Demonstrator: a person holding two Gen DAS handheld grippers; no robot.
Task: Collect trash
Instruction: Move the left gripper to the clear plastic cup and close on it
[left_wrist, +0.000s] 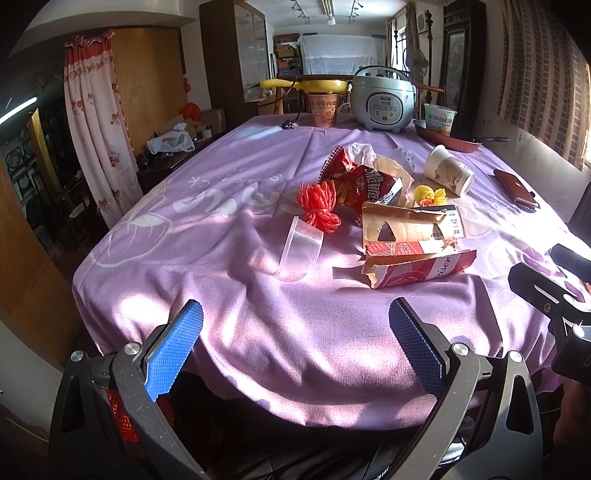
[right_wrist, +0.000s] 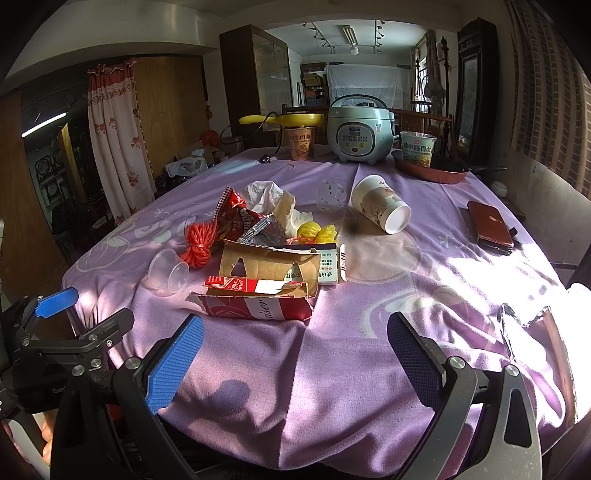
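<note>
Both your tools sit at the near edge of the table (left_wrist: 155, 236), over the draped hem of the purple fleece cloth. Left gripper (left_wrist: 295, 328): fingers spread wide, nothing between the blue knurled pads (left_wrist: 173, 347). Right gripper (right_wrist: 295, 339): also spread wide and empty.

Open room: a broad band of bare cloth lies between your fingertips and the trash pile in both views. The cloth is wrinkled and sunlit there. To the right of the pile the cloth is also bare up to a brown wallet-like case (right_wrist: 489, 227) near the right edge.

Trash sits grouped mid-table:
- Torn cardboard carton (right_wrist: 269, 267), brown inside with triangular cut-outs, red-and-white print outside, flattened and ragged at the edges. Nearest item to both grippers.
- Clear plastic cup (left_wrist: 301, 245), on its side, just left of the carton.
- Red mesh netting (left_wrist: 319, 205), bunched, just behind the cup.
- Red foil snack bag (right_wrist: 245, 221), crumpled, touching the netting.
- White tissue (right_wrist: 264, 194) behind the bag.
- Yellow mesh netting (right_wrist: 317, 232), two small wads, behind the carton.
- Paper cup (right_wrist: 382, 210), tipped over, mouth toward you, right of the pile and apart from it.
- A small clear cup (right_wrist: 330, 195), on its side, just left of the paper cup.

Far edge: pale green rice cooker (right_wrist: 360, 134), two instant noodle tubs (right_wrist: 301, 144), red pan (right_wrist: 432, 168).
</note>
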